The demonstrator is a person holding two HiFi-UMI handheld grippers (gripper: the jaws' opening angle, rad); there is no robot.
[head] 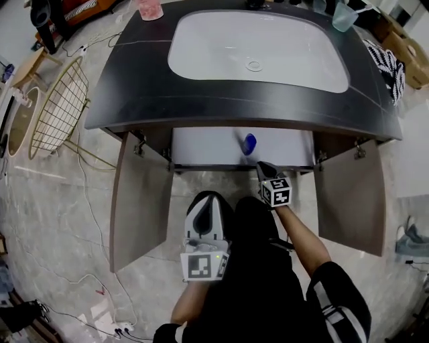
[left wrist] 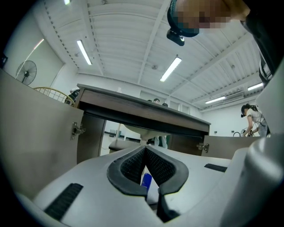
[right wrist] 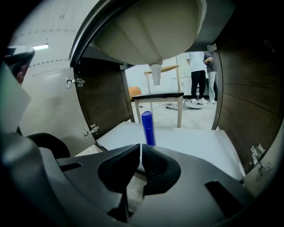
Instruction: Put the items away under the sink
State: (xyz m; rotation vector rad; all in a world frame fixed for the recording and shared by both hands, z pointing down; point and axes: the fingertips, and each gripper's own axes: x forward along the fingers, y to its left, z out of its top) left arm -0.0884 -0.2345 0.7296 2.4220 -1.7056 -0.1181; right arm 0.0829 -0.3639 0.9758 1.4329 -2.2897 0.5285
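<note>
**Left gripper (left wrist: pixel 145 150) and right gripper (right wrist: pixel 140 148) empty at open sink cabinet**

Left gripper hangs nearest the camera, below the near edge of the worktop (head: pixel 134 90). Its jaws are clenched tip to tip with nothing between them. Right gripper is farther in, just under the near edge and right of centre. Its jaws are pressed together but for a hairline slit, and it is also empty.

Blue bottle (head: pixel 249 143) stands upright on the white cabinet floor (head: pixel 201 149) under the near edge, slightly right of centre. It is just beyond the right gripper's tips and apart from them.

Both cabinet doors, left door (head: pixel 137 201) and right door (head: pixel 352 197), stand open toward the person. White sink (head: pixel 258 50) fills the worktop's middle. Pink cup (head: pixel 151 8) sits near the far left corner, and a pale green cup (head: pixel 343 17) near the far right corner. Striped cloth (head: pixel 389 63) drapes over the right edge. Wire basket (head: pixel 60 107) rests on the floor off the left edge.
</note>
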